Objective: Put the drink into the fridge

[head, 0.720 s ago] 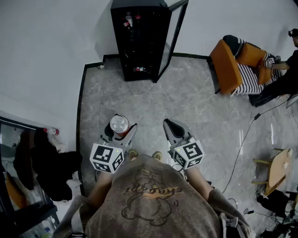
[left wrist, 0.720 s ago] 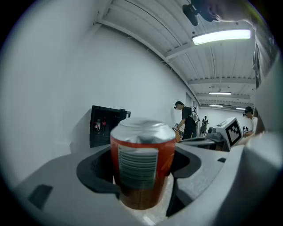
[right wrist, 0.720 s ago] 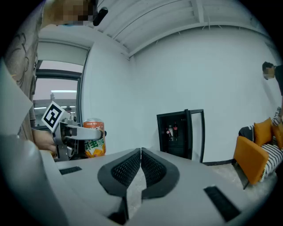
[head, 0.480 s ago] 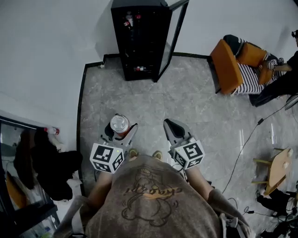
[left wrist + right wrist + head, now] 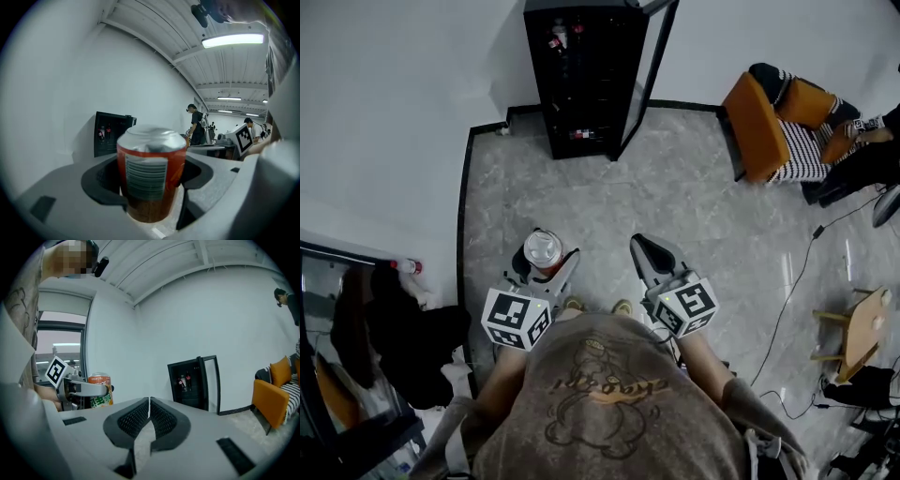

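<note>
Your left gripper point(image 5: 542, 265) pinches the drink can point(image 5: 151, 173) upright, jaws wide around it; your right gripper point(image 5: 149, 416) is pressed together, empty; the fridge point(image 5: 586, 80) stands at twelve o'clock, door point(image 5: 649, 66) open; approach level and aim for a free shelf spot.

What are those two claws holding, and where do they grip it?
The left gripper clamps a drink can by its sides, upright. The right gripper is shut on nothing.
</note>
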`<state>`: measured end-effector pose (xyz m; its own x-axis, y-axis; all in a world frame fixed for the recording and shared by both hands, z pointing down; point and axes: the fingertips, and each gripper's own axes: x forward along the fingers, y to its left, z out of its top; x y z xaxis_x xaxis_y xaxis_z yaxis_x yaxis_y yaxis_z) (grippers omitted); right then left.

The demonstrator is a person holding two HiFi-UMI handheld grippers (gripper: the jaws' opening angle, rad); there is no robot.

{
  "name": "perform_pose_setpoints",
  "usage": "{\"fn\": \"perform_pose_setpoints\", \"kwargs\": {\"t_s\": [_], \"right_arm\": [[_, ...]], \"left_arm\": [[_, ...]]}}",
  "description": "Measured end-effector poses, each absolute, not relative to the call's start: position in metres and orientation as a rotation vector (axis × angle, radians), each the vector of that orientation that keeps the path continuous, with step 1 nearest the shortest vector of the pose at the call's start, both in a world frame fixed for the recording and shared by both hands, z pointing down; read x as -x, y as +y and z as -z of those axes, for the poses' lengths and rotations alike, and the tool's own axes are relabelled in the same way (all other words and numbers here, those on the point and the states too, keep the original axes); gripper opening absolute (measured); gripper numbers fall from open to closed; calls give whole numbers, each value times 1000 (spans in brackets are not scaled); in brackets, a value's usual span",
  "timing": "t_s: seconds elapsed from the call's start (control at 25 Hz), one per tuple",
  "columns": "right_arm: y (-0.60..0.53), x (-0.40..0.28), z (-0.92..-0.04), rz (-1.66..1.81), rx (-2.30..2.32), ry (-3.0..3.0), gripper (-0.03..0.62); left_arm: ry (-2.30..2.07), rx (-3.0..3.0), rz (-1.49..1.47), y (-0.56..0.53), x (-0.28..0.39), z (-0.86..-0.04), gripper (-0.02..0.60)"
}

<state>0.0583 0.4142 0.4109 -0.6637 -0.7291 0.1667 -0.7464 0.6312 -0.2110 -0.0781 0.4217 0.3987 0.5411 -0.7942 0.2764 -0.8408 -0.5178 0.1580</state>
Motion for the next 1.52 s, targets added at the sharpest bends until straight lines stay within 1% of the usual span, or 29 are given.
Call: {"fn": "perform_pose_setpoints", "kwargs": {"t_s": [0.44, 0.72, 1.52], "right_arm": [[391, -29, -417, -373, -1290, -2734, 23], [353, -33, -424, -372, -1353, -2716, 23], [210, -49, -432, -439, -1281, -2717, 23]], "left_arm": [[-1280, -2547, -266, 396, 97, -413, 339], [-1267, -2575, -254, 363, 94, -414, 339], [-1296, -2546, -254, 218, 71, -412, 340]]}}
